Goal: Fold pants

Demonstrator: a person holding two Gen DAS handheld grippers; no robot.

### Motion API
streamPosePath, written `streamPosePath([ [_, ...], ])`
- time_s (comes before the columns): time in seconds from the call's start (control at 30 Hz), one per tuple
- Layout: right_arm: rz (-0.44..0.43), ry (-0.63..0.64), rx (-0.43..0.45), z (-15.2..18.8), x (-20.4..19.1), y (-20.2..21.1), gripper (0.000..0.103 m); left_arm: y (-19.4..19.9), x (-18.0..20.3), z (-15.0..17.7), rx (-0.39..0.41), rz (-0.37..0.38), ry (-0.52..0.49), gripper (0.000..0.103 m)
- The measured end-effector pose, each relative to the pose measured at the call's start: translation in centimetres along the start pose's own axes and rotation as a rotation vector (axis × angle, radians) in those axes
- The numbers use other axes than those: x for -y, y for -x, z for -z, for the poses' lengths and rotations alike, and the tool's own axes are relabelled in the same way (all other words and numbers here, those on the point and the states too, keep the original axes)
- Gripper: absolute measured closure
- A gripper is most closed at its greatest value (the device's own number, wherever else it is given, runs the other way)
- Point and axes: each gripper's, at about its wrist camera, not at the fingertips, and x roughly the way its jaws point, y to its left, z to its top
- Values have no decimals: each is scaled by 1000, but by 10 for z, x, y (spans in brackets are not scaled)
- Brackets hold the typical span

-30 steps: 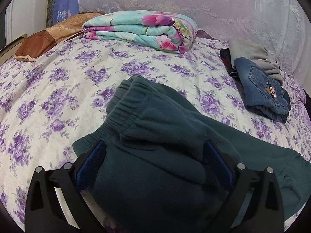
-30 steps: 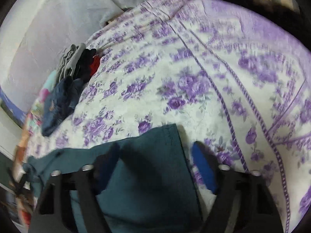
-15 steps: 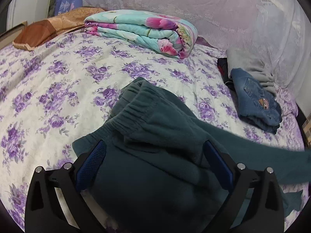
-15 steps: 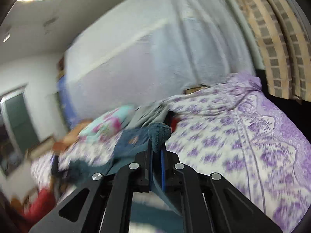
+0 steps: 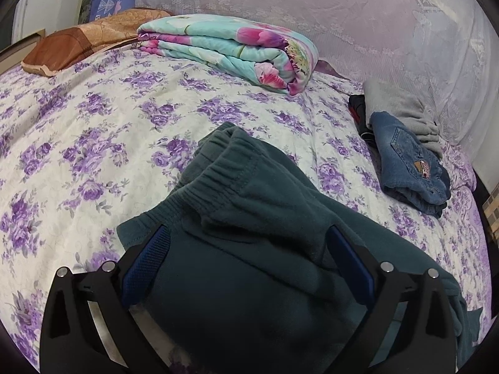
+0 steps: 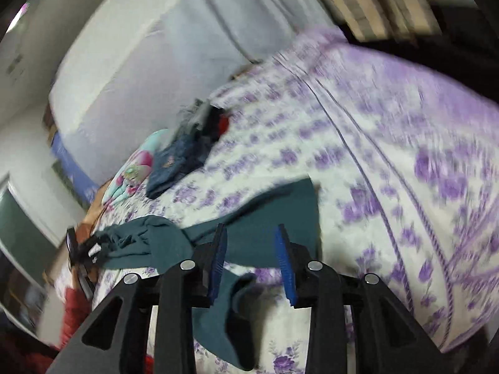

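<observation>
Two grippers noted. Left gripper (image 5: 246, 255) spread wide, astride the waistband end of teal pants (image 5: 249, 233) lying on the bed (image 5: 93, 124), gripping nothing. Legs run rightward to right gripper (image 6: 251, 258), jaws just parted, empty, hovering over the cuffs.

Ahead of my left gripper (image 5: 246, 268) the teal sweatpants (image 5: 249, 249) bunch up between my spread fingers, the elastic waistband humped highest in front. To the left of them the purple-flowered bedspread (image 5: 78, 143) lies flat and bare, an easy lane toward the head of the bed. At its far end that lane is closed by the folded floral quilt (image 5: 230, 46) and the brown pillow (image 5: 78, 43). On the right, folded jeans (image 5: 408, 162) and a grey garment (image 5: 402, 109) crowd the lace curtain (image 5: 343, 15). My right gripper (image 6: 251, 249) stands parted over a trouser leg; open bedspread spreads to its right.
</observation>
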Motion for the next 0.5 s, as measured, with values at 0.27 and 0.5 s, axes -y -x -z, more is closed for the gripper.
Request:
streamPosePath([
  [0.27,-151,-176,-86,32,9,0,37,-1,3,1,-1,-22,-19,5],
  [0.5,-49,9,-187,22,-30,-52,97,-1,2,1,-1,-15,-10,5],
])
